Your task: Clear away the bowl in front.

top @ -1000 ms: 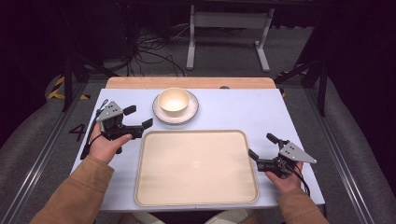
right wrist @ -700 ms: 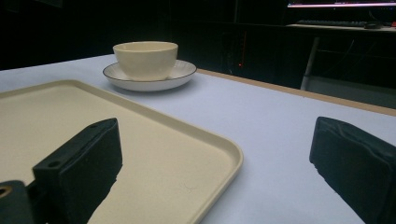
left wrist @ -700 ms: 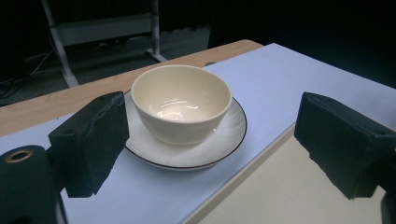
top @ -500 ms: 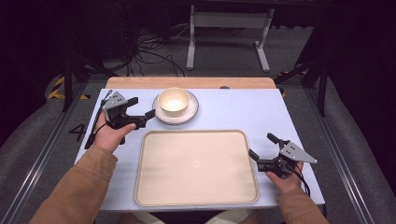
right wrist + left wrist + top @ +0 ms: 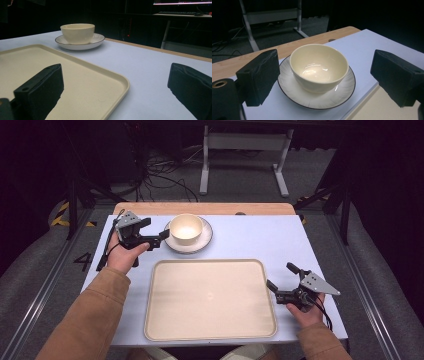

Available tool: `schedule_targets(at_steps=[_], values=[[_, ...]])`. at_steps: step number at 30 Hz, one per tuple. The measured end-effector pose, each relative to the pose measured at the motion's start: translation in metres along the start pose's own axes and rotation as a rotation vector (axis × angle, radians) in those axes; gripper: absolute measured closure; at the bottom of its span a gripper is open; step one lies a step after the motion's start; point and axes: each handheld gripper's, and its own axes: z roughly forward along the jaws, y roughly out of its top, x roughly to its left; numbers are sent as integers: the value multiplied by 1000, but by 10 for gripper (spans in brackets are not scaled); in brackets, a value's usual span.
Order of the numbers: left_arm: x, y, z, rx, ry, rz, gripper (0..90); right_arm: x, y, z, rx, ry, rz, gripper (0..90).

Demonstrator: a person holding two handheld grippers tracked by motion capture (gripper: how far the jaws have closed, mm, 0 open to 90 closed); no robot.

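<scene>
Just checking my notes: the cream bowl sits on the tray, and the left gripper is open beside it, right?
Not quite. The bowl sits on a white plate on the table, beyond the tray, as the high view shows. The left gripper is indeed open beside it.

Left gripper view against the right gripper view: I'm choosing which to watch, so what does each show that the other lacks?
The left gripper view alone looks down into the bowl, empty and glossy, framed between its open jaws. The right gripper view alone shows the tray's broad bare surface and raised rim, its jaws straddling the near corner. Both share the bowl standing on the dark-rimmed saucer on the pale blue table.
</scene>
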Motion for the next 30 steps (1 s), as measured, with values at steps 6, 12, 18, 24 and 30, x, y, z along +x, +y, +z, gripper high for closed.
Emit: schedule_targets(at_steps=[6, 12, 18, 24, 30], values=[[2, 7, 8, 10, 12, 10, 91, 0, 0, 0, -5, 0, 7, 8], [4, 11, 19, 27, 30, 10, 91, -1, 0, -1, -10, 0, 15, 8], [6, 13, 30, 35, 44, 6, 92, -1, -1, -2, -21, 0, 13, 8], [7, 16, 37, 38, 48, 2, 92, -1, -1, -2, -29, 0, 15, 8], [8, 21, 42, 37, 53, -13, 98, -1, -2, -3, -36, 3, 7, 8]])
